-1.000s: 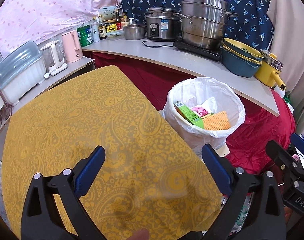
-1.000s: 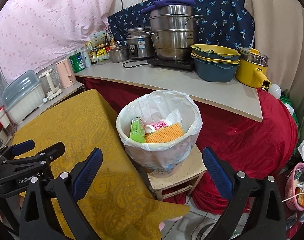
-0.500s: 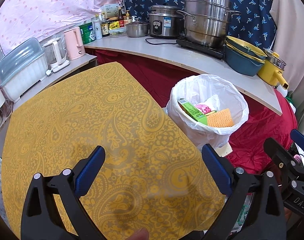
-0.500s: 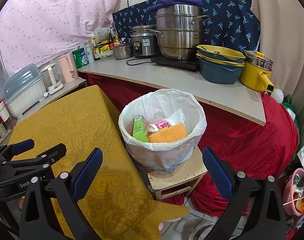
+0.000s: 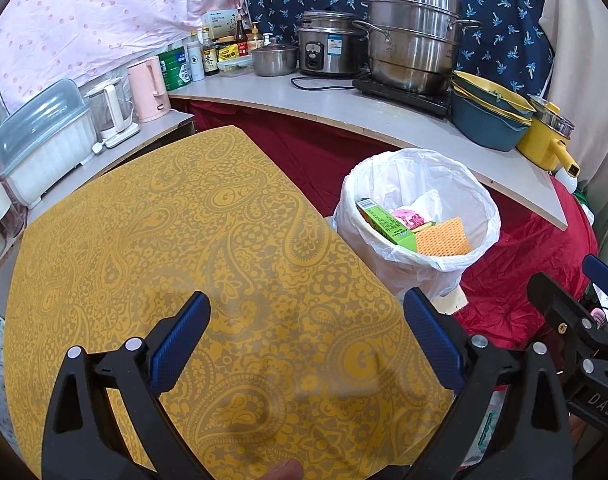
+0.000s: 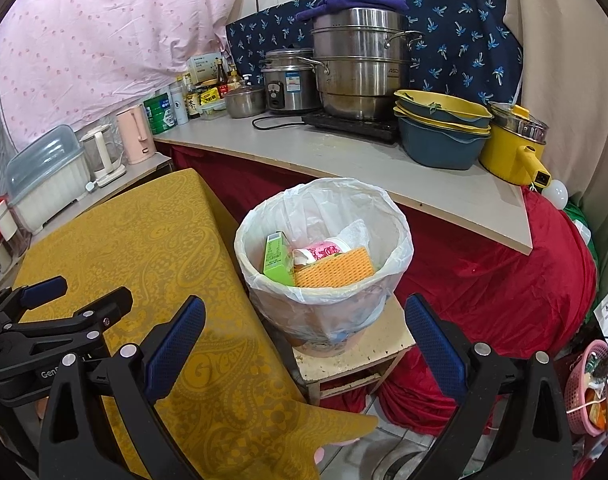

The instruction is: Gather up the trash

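Above yellow tablecloth [image 5: 232, 240]; both grippers' fingers [image 5: 180, 344] spread.

I see a yellow paisley tablecloth [image 5: 208, 264] filling lower left. Upper centre: stacked steel steamer pot [image 5: 414, 40], rice cooker [image 5: 328, 54] just left of it. Right edge: stacked blue-and-yellow basins [image 5: 490, 118] beside a yellow electric pot [image 5: 546, 146]. Left: pink kettle [image 5: 148, 88], white dish box [image 5: 44, 142]. Red cloth [image 6: 496, 276] hangs under the counter [image 6: 384, 164].
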{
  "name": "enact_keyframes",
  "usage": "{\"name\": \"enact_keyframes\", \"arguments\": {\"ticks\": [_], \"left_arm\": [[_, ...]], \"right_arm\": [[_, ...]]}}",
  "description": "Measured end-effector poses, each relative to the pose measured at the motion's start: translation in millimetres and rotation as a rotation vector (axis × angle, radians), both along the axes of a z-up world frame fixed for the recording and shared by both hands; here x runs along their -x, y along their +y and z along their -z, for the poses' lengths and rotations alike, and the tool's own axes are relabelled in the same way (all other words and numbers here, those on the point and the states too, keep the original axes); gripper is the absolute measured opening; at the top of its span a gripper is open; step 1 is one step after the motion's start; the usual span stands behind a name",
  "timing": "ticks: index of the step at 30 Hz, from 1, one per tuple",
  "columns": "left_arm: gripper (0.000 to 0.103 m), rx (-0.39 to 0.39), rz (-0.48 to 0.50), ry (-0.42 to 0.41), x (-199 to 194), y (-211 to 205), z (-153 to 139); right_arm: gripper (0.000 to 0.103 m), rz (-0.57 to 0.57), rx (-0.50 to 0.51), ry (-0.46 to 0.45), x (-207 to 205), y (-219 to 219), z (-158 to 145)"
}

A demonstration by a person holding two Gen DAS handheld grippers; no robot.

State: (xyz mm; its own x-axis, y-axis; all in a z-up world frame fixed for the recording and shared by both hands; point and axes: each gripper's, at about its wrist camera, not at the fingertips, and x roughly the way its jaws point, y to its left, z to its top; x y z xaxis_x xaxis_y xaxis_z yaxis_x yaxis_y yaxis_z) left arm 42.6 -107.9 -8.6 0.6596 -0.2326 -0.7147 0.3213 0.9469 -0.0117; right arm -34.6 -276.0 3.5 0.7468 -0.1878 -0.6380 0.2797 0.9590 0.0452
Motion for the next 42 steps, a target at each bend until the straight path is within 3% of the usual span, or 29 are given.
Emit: {"name": "enact_keyframes", "arguments": {"ticks": [42], "left_arm": [[0.093, -0.024, -0.028, 0.02, -16.0, -22.9, 21.3]], "right_arm": [[0.096, -0.014, -0.014, 0.032, -25.5, -8.3, 26.7]]}}
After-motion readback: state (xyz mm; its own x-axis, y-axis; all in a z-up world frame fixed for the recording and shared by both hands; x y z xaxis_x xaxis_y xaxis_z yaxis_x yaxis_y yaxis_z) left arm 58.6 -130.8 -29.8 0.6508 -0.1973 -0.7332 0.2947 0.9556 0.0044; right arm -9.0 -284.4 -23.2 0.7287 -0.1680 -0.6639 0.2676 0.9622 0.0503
